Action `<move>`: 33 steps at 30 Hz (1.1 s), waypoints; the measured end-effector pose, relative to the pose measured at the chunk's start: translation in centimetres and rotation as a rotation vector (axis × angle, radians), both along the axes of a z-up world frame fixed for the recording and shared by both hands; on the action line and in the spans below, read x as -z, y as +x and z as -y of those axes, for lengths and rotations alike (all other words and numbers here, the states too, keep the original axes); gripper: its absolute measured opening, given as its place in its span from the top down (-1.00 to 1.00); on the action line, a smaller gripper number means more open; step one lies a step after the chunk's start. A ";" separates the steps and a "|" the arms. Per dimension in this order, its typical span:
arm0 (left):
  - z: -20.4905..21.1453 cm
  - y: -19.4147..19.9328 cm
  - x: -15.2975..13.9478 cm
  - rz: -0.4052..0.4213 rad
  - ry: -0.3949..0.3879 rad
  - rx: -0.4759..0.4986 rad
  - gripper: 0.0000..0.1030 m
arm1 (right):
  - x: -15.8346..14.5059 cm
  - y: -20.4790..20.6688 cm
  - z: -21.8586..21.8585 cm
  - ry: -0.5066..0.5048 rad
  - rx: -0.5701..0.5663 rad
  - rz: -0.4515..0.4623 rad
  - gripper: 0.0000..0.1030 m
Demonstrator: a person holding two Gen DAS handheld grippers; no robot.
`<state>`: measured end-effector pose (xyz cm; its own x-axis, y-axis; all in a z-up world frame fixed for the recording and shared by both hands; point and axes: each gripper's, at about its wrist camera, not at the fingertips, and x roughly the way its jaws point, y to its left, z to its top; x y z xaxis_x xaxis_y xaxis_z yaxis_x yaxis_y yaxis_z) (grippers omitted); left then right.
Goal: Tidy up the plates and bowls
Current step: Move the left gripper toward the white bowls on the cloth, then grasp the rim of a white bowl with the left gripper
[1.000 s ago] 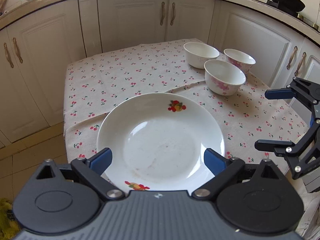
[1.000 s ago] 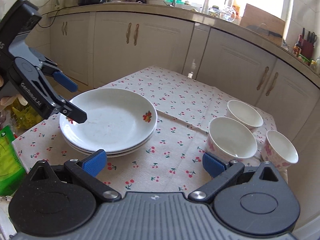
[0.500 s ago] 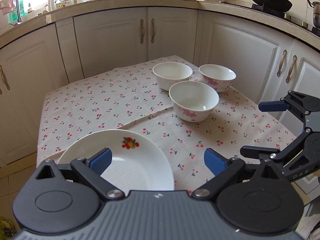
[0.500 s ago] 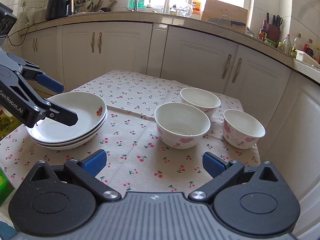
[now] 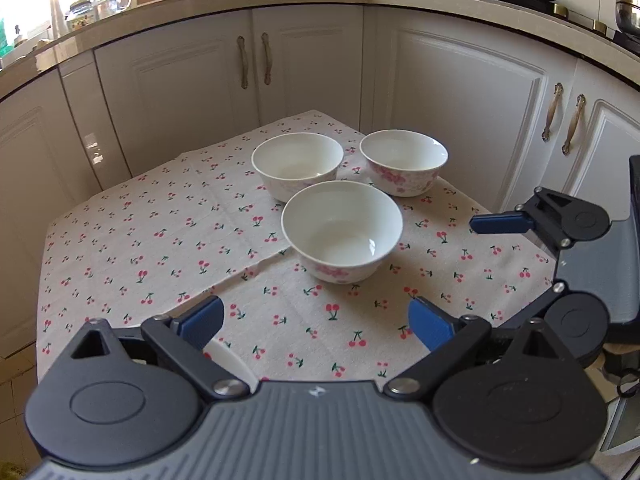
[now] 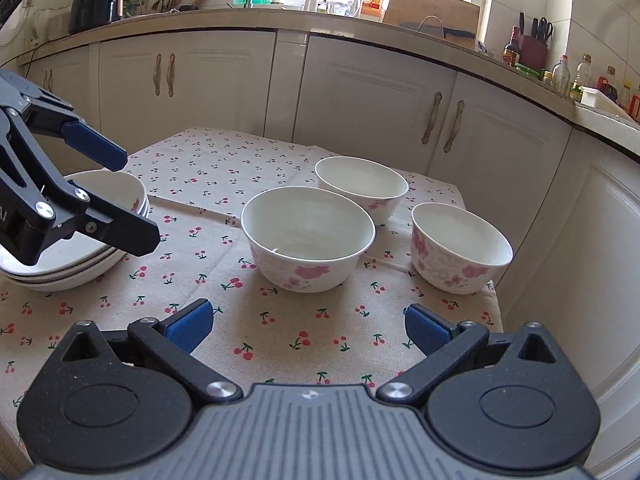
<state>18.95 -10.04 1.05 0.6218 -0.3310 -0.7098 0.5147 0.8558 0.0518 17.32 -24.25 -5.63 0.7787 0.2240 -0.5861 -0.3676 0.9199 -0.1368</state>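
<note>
Bowls sit on cherry-print cloth beside stacked plates.

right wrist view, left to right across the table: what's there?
Left gripper → stack of plates → nearest bowl → far bowl → right-hand bowl.

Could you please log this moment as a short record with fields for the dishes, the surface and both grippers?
bowls: three, white with pink flowers, upright, empty, apart; nearest bowl, rear bowl, right bowl
plates: stack of plates, at the table's left side in the right wrist view
surface: cherry-print tablecloth
left gripper: jaws open, holding nothing, above the plates
right gripper: jaws open, holding nothing
</note>
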 end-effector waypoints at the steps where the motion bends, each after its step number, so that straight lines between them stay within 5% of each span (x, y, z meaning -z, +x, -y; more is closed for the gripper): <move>1: 0.4 0.5 -0.1 0.000 0.007 0.011 -0.91 | 0.2 0.3 0.0 0.004 0.000 -0.004 -1.00; 16: 4.3 9.6 2.0 -0.088 0.031 0.076 -0.86 | 1.9 4.4 -0.7 -0.013 -0.037 0.012 -1.00; 33: 5.7 11.9 3.7 -0.146 0.027 0.129 -0.51 | 2.0 5.5 -0.9 0.016 -0.080 0.022 -0.72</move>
